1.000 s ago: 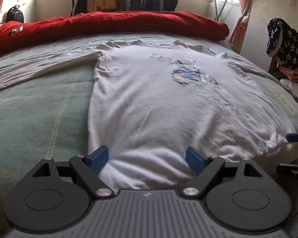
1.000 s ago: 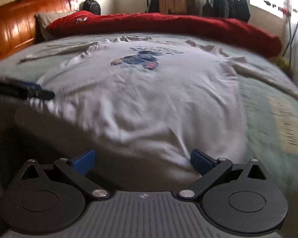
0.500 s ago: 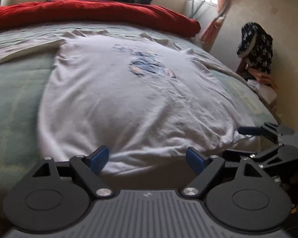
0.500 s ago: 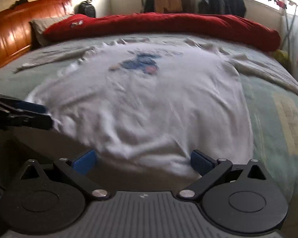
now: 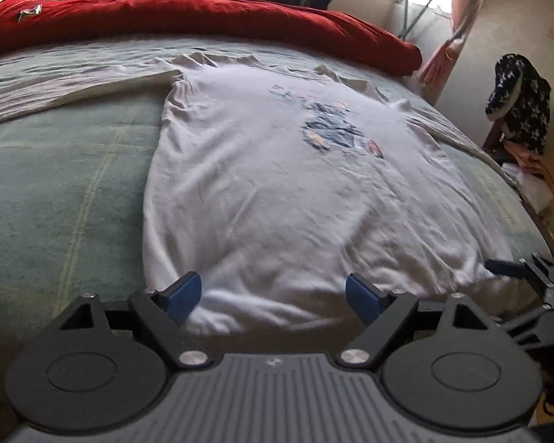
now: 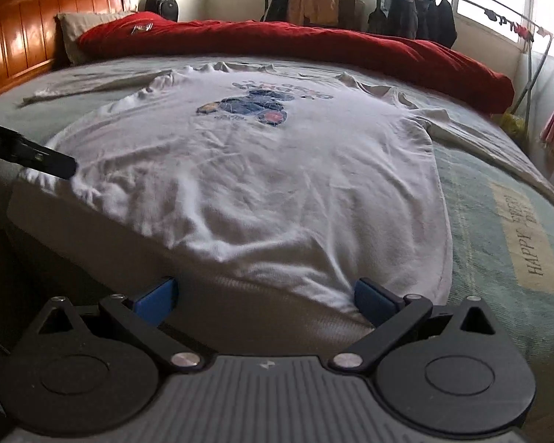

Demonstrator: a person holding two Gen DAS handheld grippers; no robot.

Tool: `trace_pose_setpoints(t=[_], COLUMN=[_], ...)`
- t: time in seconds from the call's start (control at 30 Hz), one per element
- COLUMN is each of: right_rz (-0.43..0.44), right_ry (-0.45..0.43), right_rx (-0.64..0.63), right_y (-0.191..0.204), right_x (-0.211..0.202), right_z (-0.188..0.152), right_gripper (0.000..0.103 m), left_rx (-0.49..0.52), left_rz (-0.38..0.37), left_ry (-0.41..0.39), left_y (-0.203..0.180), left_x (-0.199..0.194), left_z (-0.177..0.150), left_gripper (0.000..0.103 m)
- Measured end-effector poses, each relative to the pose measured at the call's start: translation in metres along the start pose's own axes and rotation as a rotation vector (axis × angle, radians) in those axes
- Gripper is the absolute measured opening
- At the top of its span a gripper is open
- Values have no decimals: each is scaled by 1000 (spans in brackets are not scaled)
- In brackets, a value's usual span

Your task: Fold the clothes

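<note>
shirt lies flat on the bed, front side up with the blue print showing, collar toward the red blanket and the bottom hem at the near edge of the mattress. both sleeves are spread out to the sides.

we hold the left gripper over the left part of the hem, and its jaws stand wide with nothing pressed between them; the hem only passes under the gap. we hold the right gripper at the right part of the hem, also wide and empty, with one blue finger just beside the cloth.

we judge that the step in hand is to take the hem at its two corners. to do it well, we want each gripper to go further out toward its own corner, because now both sit rather near the middle. we want to bring one finger under the hem and one above, so both layers of cloth are caught, not only the top one. we want to close both grippers at the same time and lift evenly, otherwise the shirt can twist and the small wrinkles near the hem become a bad fold.
</note>
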State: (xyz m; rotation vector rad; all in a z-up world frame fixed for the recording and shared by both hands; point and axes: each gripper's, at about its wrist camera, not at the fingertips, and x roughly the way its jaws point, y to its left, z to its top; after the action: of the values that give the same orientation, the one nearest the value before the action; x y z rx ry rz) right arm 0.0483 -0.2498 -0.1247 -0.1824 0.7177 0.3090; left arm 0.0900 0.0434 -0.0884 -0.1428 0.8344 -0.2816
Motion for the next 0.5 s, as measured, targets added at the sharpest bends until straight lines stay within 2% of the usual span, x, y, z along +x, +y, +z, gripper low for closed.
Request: trace_pose_setpoints(t=[0.07, 0.17, 0.23, 0.37, 0.5], right_rz=[-6, -9, -7, -9, -5], right_ry=[3, 11, 9, -3, -12], right_rx=[-4, 7, 31, 92, 136], right_y=[1, 1, 0, -5, -12], right_x=[0, -1, -4, -14, -21], right_z=[1, 5, 8, 11, 17], right_gripper=[103, 103, 103, 103, 103], left_rx=[21, 50, 37, -26, 24], left_rz=[-12, 13, -4, -11, -60], left_ry=[-27, -98, -128, -1, 28], left_y=[2, 7, 11, 19, 19], left_x=[-8, -13, -6, 30, 20], left_z=[8, 28, 39, 36, 39], left_gripper=[85, 85, 85, 85, 85])
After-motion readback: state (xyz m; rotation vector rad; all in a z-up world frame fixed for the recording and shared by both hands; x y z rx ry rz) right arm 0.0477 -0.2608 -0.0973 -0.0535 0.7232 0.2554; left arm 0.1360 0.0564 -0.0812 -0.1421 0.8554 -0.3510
